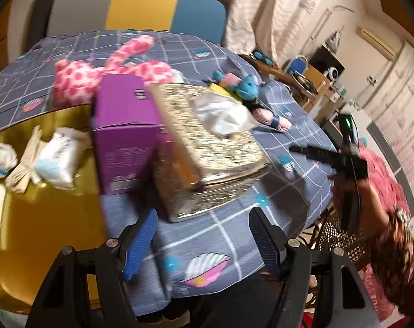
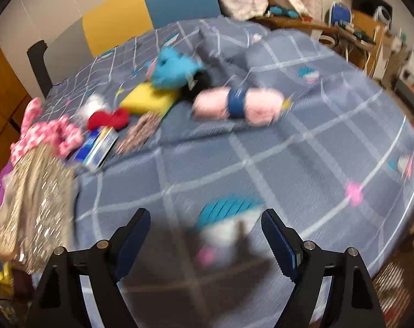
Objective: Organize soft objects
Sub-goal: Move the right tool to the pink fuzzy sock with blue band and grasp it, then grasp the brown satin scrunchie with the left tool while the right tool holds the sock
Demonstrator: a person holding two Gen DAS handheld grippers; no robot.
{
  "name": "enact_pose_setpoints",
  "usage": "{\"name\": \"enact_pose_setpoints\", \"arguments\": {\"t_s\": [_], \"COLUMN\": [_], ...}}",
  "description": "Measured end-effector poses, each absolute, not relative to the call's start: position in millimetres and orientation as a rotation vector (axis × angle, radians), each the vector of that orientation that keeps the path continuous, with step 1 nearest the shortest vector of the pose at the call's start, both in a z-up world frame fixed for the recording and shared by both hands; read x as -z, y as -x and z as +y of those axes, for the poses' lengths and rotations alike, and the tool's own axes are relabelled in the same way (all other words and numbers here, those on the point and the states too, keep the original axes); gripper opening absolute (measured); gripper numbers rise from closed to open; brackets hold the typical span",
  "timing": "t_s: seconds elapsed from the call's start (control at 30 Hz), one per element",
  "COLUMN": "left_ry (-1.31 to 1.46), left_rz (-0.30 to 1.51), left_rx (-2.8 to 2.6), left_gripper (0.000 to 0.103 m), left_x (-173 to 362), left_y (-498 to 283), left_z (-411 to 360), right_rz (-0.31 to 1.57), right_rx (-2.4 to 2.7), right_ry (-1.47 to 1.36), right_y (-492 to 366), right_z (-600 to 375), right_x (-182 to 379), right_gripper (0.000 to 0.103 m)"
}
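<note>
Soft things lie on a bed with a blue checked cover point(image 1: 228, 227). A pink spotted plush point(image 1: 103, 73) lies at the back left, also in the right wrist view point(image 2: 42, 134). A blue plush point(image 1: 245, 87) point(image 2: 171, 68) rests on a yellow sponge point(image 2: 149, 101). A pink roll with a blue band point(image 2: 237, 106) point(image 1: 272, 117) lies mid-bed. A red soft item point(image 2: 108, 119) is near the sponge. My left gripper point(image 1: 204, 240) is open and empty, in front of a gold sequined tissue box point(image 1: 207, 147). My right gripper point(image 2: 207, 243) is open and empty above bare cover.
A purple box point(image 1: 124, 131) stands beside the tissue box. White socks and a wipes pack point(image 1: 56, 161) lie on a gold surface point(image 1: 42, 218) at left. A blue-white carton point(image 2: 97, 145) lies by the pink plush. A yellow-blue headboard point(image 2: 152, 8) and a cluttered desk point(image 2: 343, 27) stand behind.
</note>
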State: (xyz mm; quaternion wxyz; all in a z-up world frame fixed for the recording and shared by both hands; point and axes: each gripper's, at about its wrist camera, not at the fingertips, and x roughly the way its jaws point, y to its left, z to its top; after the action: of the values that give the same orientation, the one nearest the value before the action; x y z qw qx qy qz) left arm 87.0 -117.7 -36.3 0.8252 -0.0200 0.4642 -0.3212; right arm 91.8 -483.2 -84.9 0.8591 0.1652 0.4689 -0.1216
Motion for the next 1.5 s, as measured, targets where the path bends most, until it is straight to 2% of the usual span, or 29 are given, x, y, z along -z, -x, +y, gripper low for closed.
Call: {"name": "enact_pose_setpoints", "arguments": {"t_s": [0.17, 0.23, 0.5, 0.73, 0.83, 0.87, 0.93, 1.1, 1.23, 1.5], "left_ry": [0.003, -0.014, -0.03, -0.056, -0.068, -0.067, -0.069, -0.089, -0.11, -0.164], "left_rz": [0.983, 0.973, 0.948, 0.93, 0.931, 0.931, 0.926, 0.908, 0.909, 0.983], "left_rx": [0.709, 0.699, 0.709, 0.734, 0.75, 0.753, 0.763, 0.77, 0.74, 0.669], "left_gripper": [0.07, 0.073, 0.074, 0.074, 0.074, 0.074, 0.074, 0.074, 0.074, 0.074], "left_x": [30.1, 26.1, 4.6, -5.7, -7.3, -8.7, -12.6, -24.8, -29.1, -12.9], "left_y": [-86.6, -85.9, -87.3, -91.0, -96.0, -95.6, -97.8, -106.5, -120.9, -170.0], "left_z": [-147.5, -156.8, -173.5, -193.1, -206.7, -209.3, -217.0, -239.1, -264.5, -333.8], "right_rz": [0.933, 0.937, 1.055, 1.08, 1.06, 1.05, 1.04, 1.009, 0.964, 0.884], "right_rx": [0.278, 0.272, 0.185, 0.174, 0.187, 0.198, 0.202, 0.22, 0.202, 0.001], "right_ry": [-0.22, -0.155, 0.055, 0.19, 0.18, 0.181, 0.173, 0.038, -0.198, -0.723], "right_y": [-134.3, -158.4, -234.8, -246.7, -242.3, -240.9, -235.2, -211.1, -179.7, -144.6], "right_z": [-523.3, -533.4, -548.1, -542.2, -544.4, -545.9, -549.3, -560.6, -569.6, -596.0], "right_x": [65.0, 64.2, 99.7, 120.7, 121.7, 121.3, 116.9, 96.5, 81.1, 98.9], "right_gripper": [0.084, 0.084, 0.084, 0.083, 0.065, 0.056, 0.051, 0.046, 0.046, 0.046]}}
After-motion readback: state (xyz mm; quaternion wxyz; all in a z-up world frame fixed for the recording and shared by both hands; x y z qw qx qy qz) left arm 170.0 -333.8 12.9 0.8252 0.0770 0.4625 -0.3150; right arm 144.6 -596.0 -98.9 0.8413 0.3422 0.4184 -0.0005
